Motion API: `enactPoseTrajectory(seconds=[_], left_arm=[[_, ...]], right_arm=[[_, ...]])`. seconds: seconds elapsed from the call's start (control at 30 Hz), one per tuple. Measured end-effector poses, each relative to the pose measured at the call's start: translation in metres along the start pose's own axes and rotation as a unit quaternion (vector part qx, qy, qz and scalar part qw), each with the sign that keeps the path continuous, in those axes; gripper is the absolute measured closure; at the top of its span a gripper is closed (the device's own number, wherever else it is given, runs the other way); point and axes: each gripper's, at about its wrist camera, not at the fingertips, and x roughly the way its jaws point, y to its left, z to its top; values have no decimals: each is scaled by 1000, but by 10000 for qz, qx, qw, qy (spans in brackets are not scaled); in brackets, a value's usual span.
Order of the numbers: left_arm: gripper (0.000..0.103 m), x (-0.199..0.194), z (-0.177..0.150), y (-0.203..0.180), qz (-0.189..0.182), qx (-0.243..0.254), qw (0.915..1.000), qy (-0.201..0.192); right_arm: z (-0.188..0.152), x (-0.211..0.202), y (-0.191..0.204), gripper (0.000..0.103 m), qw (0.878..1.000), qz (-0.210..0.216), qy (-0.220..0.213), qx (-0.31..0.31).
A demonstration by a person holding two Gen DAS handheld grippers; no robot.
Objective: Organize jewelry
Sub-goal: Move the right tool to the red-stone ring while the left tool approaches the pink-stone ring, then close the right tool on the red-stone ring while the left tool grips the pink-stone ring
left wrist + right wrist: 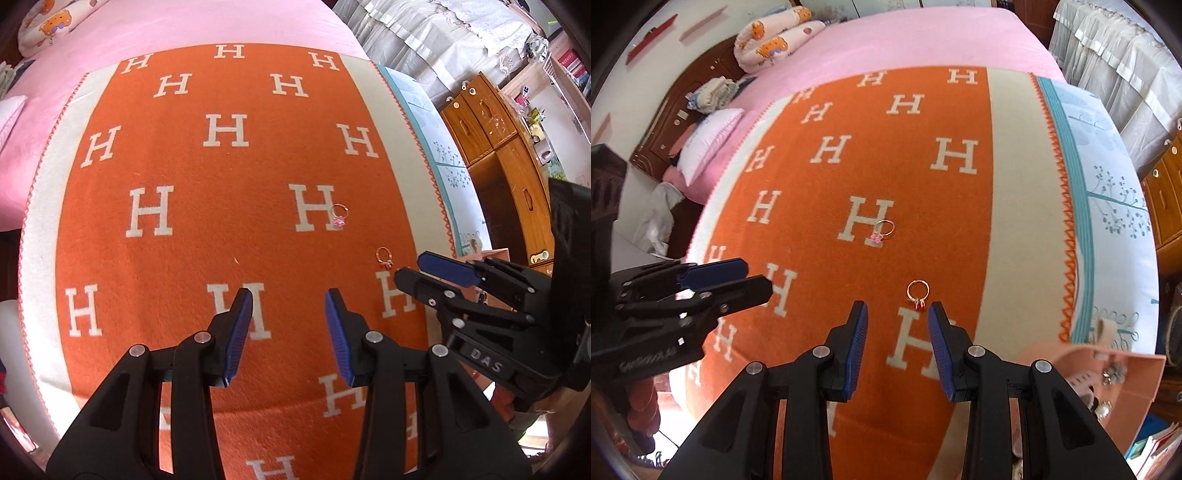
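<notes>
Two rings lie on an orange blanket (pixel 229 229) with white H letters. A gold ring with a red stone (pixel 918 293) lies just ahead of my right gripper (pixel 897 314), which is open and empty. It also shows in the left wrist view (pixel 384 257). A gold ring with a pink stone (pixel 881 232) lies farther out; it shows in the left wrist view (pixel 339 215) too. My left gripper (pixel 289 301) is open and empty over the blanket. The right gripper (pixel 412 264) shows in the left wrist view, near the red-stone ring.
A pink jewelry box (pixel 1108 384) holding earrings stands at the blanket's right near edge. The blanket lies on a bed with a pink sheet (pixel 886 40) and pillows (pixel 768 40). Wooden drawers (pixel 498 147) stand to the right of the bed.
</notes>
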Motion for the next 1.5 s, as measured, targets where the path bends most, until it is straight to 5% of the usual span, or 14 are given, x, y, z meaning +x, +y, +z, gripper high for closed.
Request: enactPoseTrajectory(seconds=[0.47,0.67,1.03,1.33,1.5], left_arm=[[66,33,11,19,-283,-97,9994,180],[66,45,20,11,-375,-38,9991,214],[66,56,44,-16,-546,68,9984,90],[66,79,57,-56,-267,276,9991,155],[75,89,61,-67,113,324,9993,153]], right_arm=[[16,54,15,71,9965,-607,370,-442],[14,56,21,83,9937,-840,270,-687],[9,39,1,88,9970,-669,158,-366],[0,3,-12,88,9977,-649,-129,-123],[-3,-9,-19,88,9978,-620,-227,-16]])
